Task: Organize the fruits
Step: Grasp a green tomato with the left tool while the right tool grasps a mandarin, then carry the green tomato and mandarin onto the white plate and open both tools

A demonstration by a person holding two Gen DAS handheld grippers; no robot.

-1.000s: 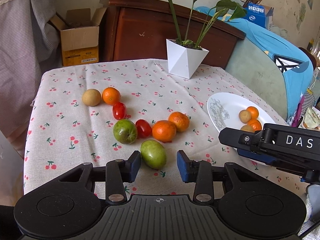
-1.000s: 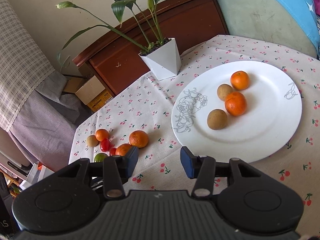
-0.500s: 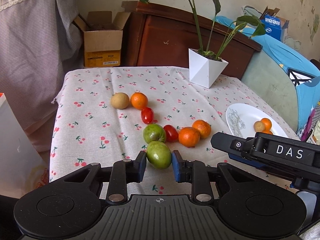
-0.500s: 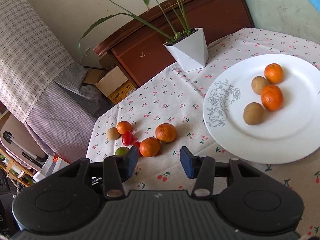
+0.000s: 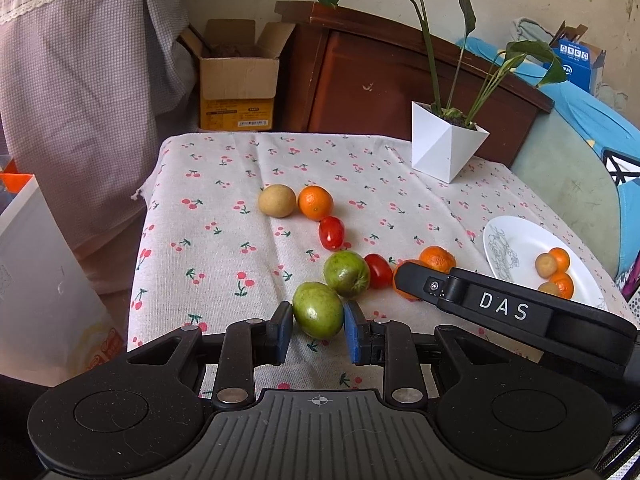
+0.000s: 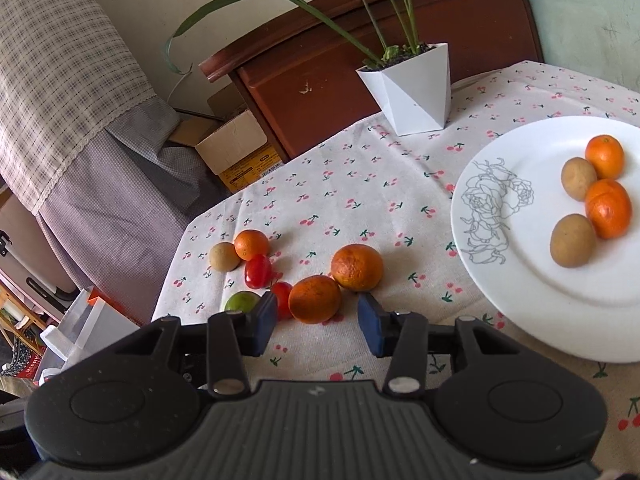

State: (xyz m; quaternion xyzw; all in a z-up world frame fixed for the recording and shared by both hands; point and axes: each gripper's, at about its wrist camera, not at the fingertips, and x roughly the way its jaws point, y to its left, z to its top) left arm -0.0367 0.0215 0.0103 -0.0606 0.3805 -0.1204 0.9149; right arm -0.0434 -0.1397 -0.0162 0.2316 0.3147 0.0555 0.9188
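Your left gripper (image 5: 318, 330) is clamped on the green tomato (image 5: 318, 315); it's smooth and probably bruisable, so squeeze its middle gently. Right gripper (image 6: 316, 322) is apart, empty.

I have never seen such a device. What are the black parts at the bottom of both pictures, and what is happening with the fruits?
A person holds one grasping tool in each hand; each carries a camera looking along its fingers. The black parts are the tools themselves. In the left view, the left tool is shut on a green fruit. In the right view, the right tool is open, its jaws just narrowing, near an orange on the tablecloth. More fruits lie on the cloth, and four on the white plate.
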